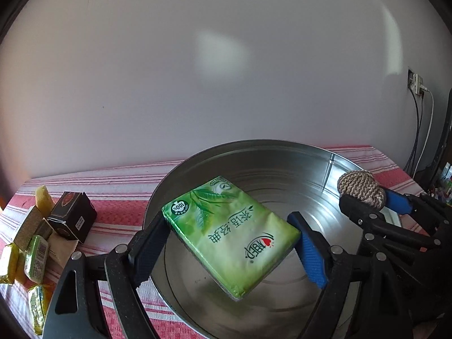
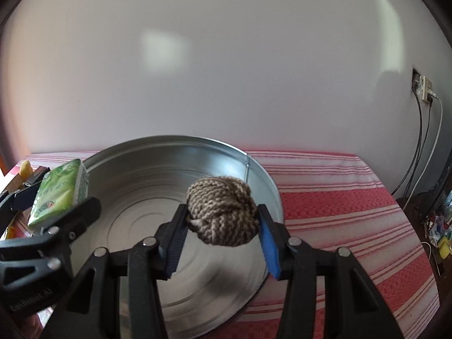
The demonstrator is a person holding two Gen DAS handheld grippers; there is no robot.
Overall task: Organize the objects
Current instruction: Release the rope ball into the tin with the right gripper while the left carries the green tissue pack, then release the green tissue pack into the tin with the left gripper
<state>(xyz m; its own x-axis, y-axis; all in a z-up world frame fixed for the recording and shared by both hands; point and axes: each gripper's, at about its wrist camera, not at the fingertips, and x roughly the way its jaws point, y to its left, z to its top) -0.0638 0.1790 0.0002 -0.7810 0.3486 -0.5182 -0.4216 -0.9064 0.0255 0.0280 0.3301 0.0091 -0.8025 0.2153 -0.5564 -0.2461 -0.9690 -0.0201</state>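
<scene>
My left gripper is shut on a green tissue pack and holds it tilted above the round metal tray. My right gripper is shut on a brown knitted ball and holds it above the same tray. In the left wrist view the ball and right gripper are at the right, over the tray's rim. In the right wrist view the tissue pack and left gripper are at the left.
The tray sits on a red and white striped cloth. Left of the tray lie a black box, a brown box and several small yellow-green packets. A white wall stands behind, with a socket and cables at right.
</scene>
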